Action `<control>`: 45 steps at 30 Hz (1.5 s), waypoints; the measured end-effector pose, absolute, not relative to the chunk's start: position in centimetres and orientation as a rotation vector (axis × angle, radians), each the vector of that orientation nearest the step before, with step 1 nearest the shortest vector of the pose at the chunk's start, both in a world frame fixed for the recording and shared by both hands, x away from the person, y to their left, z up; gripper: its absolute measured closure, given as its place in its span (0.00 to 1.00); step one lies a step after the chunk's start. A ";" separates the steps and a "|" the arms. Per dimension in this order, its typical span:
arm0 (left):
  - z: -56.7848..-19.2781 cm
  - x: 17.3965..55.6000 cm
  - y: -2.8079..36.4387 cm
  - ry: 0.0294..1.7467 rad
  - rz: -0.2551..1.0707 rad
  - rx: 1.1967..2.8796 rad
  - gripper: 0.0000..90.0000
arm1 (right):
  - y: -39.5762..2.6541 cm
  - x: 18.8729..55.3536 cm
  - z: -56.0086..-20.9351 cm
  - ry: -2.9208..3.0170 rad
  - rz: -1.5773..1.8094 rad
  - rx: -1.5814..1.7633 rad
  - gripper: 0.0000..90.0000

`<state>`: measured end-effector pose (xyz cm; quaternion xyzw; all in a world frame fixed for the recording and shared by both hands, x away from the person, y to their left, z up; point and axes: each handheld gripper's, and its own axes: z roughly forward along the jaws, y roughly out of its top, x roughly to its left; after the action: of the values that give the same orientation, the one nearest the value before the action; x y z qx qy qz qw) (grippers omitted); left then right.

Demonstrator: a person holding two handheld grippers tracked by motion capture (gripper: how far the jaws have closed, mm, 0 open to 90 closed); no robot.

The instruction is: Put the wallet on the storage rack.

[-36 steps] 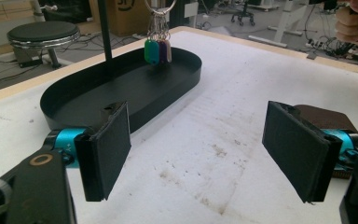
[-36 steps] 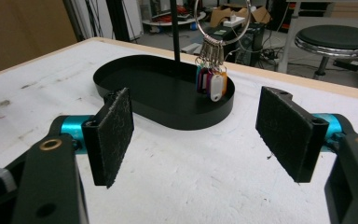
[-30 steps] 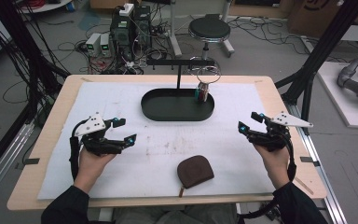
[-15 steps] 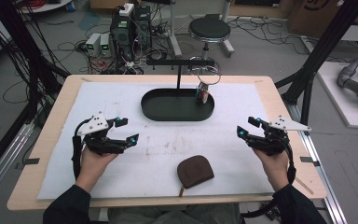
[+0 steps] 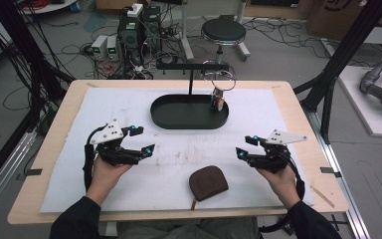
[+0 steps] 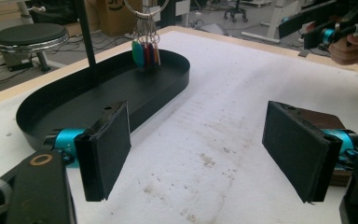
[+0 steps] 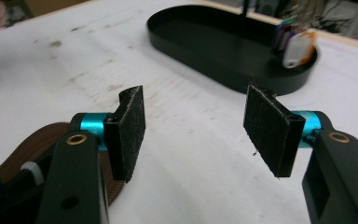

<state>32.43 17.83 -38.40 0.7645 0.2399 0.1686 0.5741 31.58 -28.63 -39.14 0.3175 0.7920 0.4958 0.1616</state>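
A brown leather pouch (image 5: 208, 182) lies on the white mat near the front edge, between my hands. Behind it stands a black oval tray (image 5: 189, 117) with a T-shaped stand (image 5: 191, 67). A key ring with coloured tags (image 5: 219, 97) hangs from the stand over the tray's right end. My left gripper (image 5: 143, 140) hovers open at the left, nothing between its pads. My right gripper (image 5: 246, 147) is at the right, above and right of the pouch; its jaws have just been closing a little but stand open with nothing between them. In the right gripper view the pouch (image 7: 37, 144) lies below the left jaw.
A white mat (image 5: 104, 104) covers the wooden table (image 5: 298, 109). Black frame posts stand at both sides of the table. Behind it on the floor are a round stool (image 5: 224, 31), electronics boxes and many cables.
My right gripper has moved left and down toward the pouch, and its jaws have narrowed slightly. The left gripper has stayed in place.
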 end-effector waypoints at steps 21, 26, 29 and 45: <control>-38.3 31.9 17.7 0.555 0.392 1.789 0.26 | -23.5 33.2 -43.5 2.692 1.252 0.928 0.52; -38.3 31.9 17.6 0.557 0.391 1.790 0.26 | -23.7 33.5 -43.8 2.743 1.289 0.983 0.60; -38.3 31.9 17.5 0.553 0.387 1.794 0.26 | -23.6 33.4 -43.7 2.775 1.310 0.951 0.76; -38.5 31.9 16.7 0.538 0.372 1.811 0.26 | -23.5 33.0 -42.3 2.682 1.371 0.843 0.97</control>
<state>31.95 16.69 -38.51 0.7718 0.2295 0.1584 0.5714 33.01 -23.55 -42.28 0.2697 0.8574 0.4383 0.0070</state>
